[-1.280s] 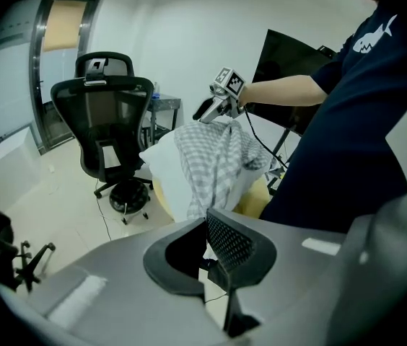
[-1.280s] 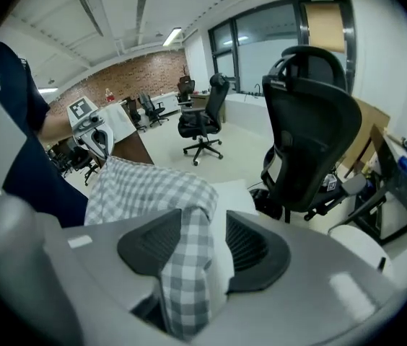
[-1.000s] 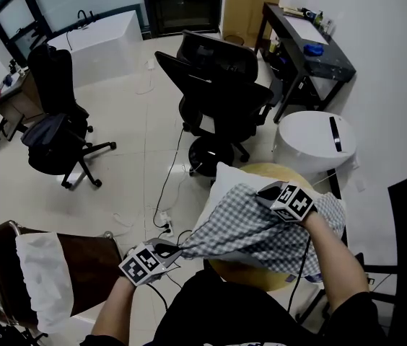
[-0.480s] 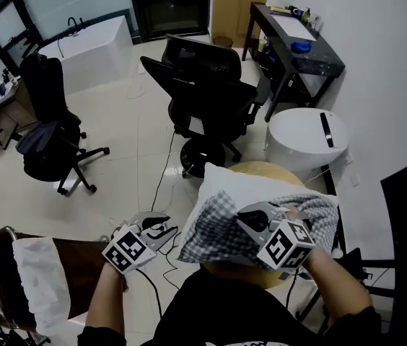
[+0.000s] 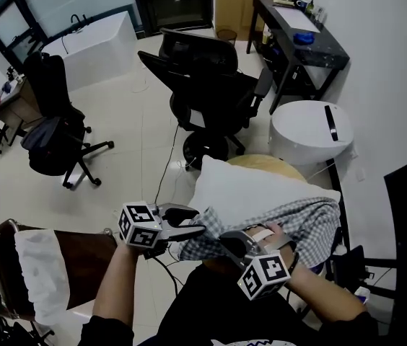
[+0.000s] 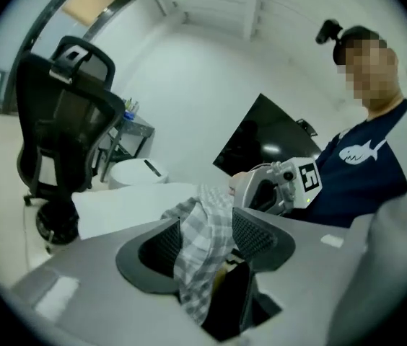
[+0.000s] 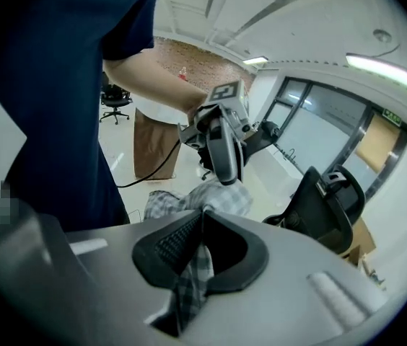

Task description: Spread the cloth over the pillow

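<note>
Head view, nearest the person: the right gripper has its jaws clamped tight on a bunched edge of the checked cloth. Just beside it, the left gripper has jaws that have just been opening. They stand wide, with a fold of cloth hanging between them. The cloth covers only the near part of the white pillow on the round bench. Beyond stands a black office chair.

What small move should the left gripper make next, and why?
Probably close the left gripper on the cloth: its jaws have just been opening, with cloth lying loose between them, while the right gripper pinches it and most of the pillow is bare.
</note>
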